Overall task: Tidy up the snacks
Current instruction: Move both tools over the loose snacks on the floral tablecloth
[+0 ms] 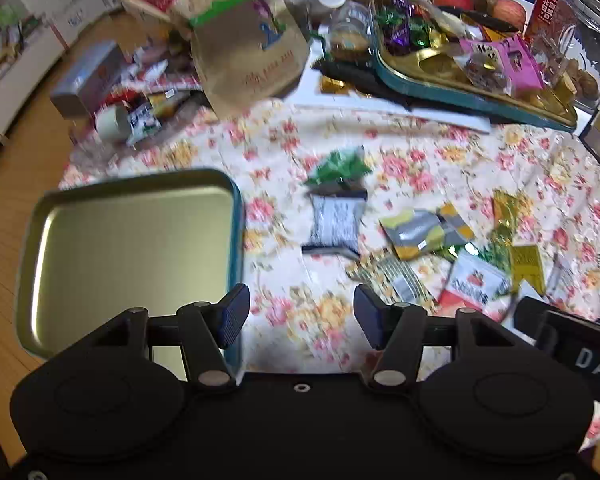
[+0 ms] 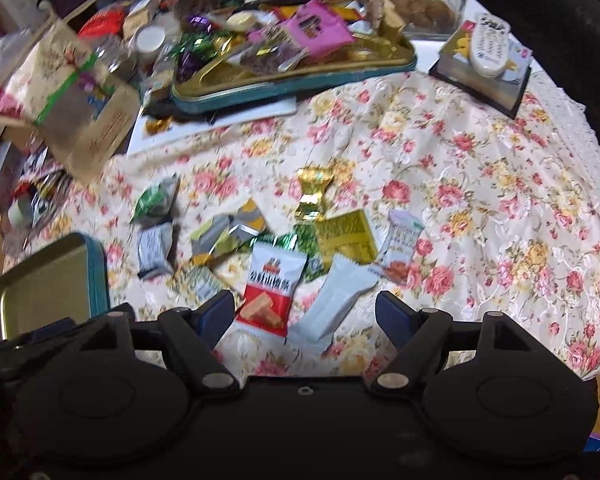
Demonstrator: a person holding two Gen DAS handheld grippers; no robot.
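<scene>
Floral cloth [image 2: 460,152] covers the table; your loose snacks lie scattered across its middle. L gripper [image 1: 301,320]: tongs released, nothing between the blue pads, hovering over bare cloth just right of the empty tin tray [image 1: 132,248], whose inside is gold and rim teal. R gripper [image 2: 302,316]: tongs spread wide, gripping nothing; red-and-white wafer packet [image 2: 270,288] and plain white packet [image 2: 332,300] lie side by side on the cloth between the fingers, pads not pressing either. Further out: navy-and-white packet [image 1: 334,222], green packet [image 1: 338,166] touching its far end, grey-yellow packet [image 1: 424,232], gold-foil sweet [image 2: 314,196]. At the far edge, a second teal tray [image 2: 284,80] is heaped w/ wrapped sweets, beside a brown paper bag [image 1: 248,52].
</scene>
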